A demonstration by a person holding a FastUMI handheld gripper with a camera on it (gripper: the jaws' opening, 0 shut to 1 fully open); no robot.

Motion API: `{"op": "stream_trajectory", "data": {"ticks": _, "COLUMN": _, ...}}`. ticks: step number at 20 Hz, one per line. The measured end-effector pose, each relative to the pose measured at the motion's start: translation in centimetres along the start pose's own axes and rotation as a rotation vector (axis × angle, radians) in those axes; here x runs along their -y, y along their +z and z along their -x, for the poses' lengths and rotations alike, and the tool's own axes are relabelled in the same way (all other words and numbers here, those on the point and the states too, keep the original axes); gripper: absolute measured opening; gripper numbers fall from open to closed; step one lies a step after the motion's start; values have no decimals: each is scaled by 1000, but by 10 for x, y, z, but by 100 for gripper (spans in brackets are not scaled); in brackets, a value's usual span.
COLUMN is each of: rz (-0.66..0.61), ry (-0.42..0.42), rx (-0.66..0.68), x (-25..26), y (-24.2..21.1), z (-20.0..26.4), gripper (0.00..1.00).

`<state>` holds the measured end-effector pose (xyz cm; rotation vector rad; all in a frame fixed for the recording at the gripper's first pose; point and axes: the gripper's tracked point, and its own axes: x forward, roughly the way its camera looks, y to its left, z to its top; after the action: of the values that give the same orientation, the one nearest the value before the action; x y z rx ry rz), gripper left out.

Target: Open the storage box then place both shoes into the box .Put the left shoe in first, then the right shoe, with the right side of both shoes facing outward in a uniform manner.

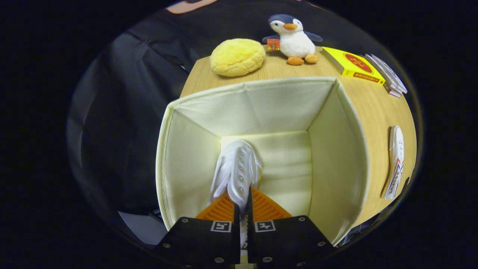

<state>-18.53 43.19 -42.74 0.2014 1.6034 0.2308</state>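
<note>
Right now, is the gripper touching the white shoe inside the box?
Touching. The gripper view shows the gripper closed on the white shoe, both fingers pressing its sides, inside the storage box.

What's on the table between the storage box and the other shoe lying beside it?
Nothing: bare table separates the storage box from that shoe in the gripper view.

Shoe (pixel 237 170) in box (pixel 336 123), pinched between tongs (pixel 242 203).
</note>
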Motion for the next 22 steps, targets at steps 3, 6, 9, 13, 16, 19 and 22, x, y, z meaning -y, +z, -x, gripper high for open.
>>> {"op": "stream_trajectory", "data": {"ticks": 3, "rz": 51, "ry": 18, "rx": -46, "x": 1, "y": -8, "z": -4, "gripper": 16}}
{"op": "stream_trajectory", "data": {"ticks": 6, "rz": 54, "ry": 103, "rx": -40, "x": -3, "y": -7, "z": 14, "gripper": 19}}
{"op": "stream_trajectory", "data": {"ticks": 9, "rz": 28, "ry": 232, "rx": 34, "x": -11, "y": 8, "z": 43, "gripper": 26}}
{"op": "stream_trajectory", "data": {"ticks": 13, "rz": 11, "ry": 407, "rx": 157, "x": -9, "y": 32, "z": 93, "gripper": 43}}
{"op": "stream_trajectory", "data": {"ticks": 16, "rz": 28, "ry": 449, "rx": 240, "x": 17, "y": 40, "z": 123, "gripper": 61}}
{"op": "stream_trajectory", "data": {"ticks": 19, "rz": 74, "ry": 431, "rx": 342, "x": 62, "y": 51, "z": 139, "gripper": 69}}
{"op": "stream_trajectory", "data": {"ticks": 22, "rz": 94, "ry": 361, "rx": 413, "x": 121, "y": 51, "z": 148, "gripper": 80}}
